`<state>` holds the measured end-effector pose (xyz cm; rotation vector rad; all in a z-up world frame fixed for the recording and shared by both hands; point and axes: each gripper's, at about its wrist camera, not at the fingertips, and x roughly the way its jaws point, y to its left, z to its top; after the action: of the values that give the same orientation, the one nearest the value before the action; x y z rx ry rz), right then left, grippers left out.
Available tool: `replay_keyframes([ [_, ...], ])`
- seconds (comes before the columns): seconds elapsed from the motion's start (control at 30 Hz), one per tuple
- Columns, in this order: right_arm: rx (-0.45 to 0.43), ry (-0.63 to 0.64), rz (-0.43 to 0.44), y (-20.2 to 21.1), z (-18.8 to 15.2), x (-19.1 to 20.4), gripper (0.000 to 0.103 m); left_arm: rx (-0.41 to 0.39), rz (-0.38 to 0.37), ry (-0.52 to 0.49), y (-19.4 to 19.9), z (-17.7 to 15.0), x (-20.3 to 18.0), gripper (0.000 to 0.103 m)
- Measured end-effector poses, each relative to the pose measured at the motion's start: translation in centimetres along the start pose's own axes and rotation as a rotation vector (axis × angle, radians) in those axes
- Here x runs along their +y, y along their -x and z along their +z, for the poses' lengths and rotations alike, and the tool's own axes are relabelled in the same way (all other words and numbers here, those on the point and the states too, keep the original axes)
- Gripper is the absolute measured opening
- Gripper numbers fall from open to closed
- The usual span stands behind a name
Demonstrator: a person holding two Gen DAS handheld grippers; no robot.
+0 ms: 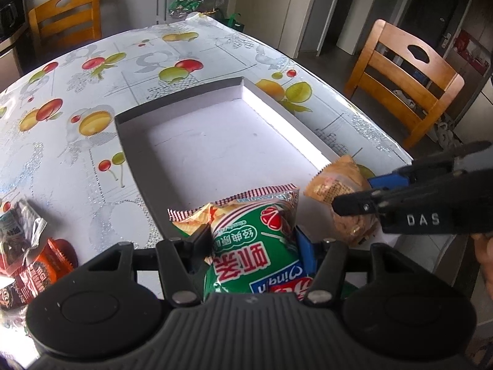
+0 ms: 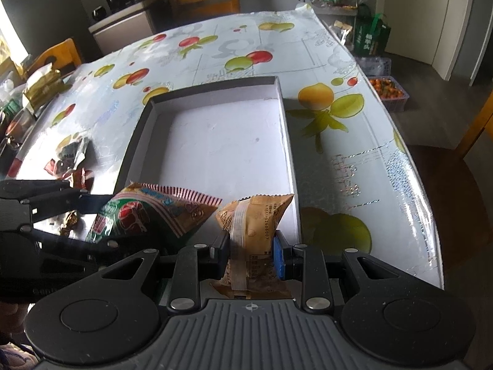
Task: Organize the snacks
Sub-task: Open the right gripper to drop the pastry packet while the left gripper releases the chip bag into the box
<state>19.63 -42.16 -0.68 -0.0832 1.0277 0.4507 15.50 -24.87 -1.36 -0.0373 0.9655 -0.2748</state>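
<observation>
left hand-held gripper [image 1: 251, 246] clamps green packet [image 1: 258, 246] | right hand-held gripper [image 2: 251, 254] clamps tan packet [image 2: 252, 234] | box [image 2: 286, 141] directly ahead, long axis near-far, both equally near

A green crinkly snack bag with a red-striped top edge [image 1: 255, 243] sits low in the frame's centre, over the near edge of a shallow white-lined cardboard box [image 1: 215, 145]. Just right of it is a tan sealed pastry packet [image 2: 252, 237], upright.
</observation>
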Motion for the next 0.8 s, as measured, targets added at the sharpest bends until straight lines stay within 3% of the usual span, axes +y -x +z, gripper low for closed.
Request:
replay_keyframes([
  [0.5, -0.014, 0.009, -0.006, 0.8, -0.4, 0.0, 0.032, -0.020, 0.010, -0.002, -0.2, 0.3, -1.2, 0.059],
  [0.6, -0.026, 0.001, -0.006, 1.0, -0.2, -0.2, 0.032, -0.032, 0.011, -0.013, -0.1, 0.4, -1.6, 0.065],
  [0.67, -0.034, -0.003, -0.006, 1.2, -0.1, -0.3, 0.032, -0.052, 0.031, -0.032, 0.1, 0.4, -1.9, 0.078],
  [0.8, -0.050, -0.005, -0.009, 1.4, 0.2, -0.3, 0.032, -0.077, 0.031, -0.055, 0.7, 0.5, -2.3, 0.080],
])
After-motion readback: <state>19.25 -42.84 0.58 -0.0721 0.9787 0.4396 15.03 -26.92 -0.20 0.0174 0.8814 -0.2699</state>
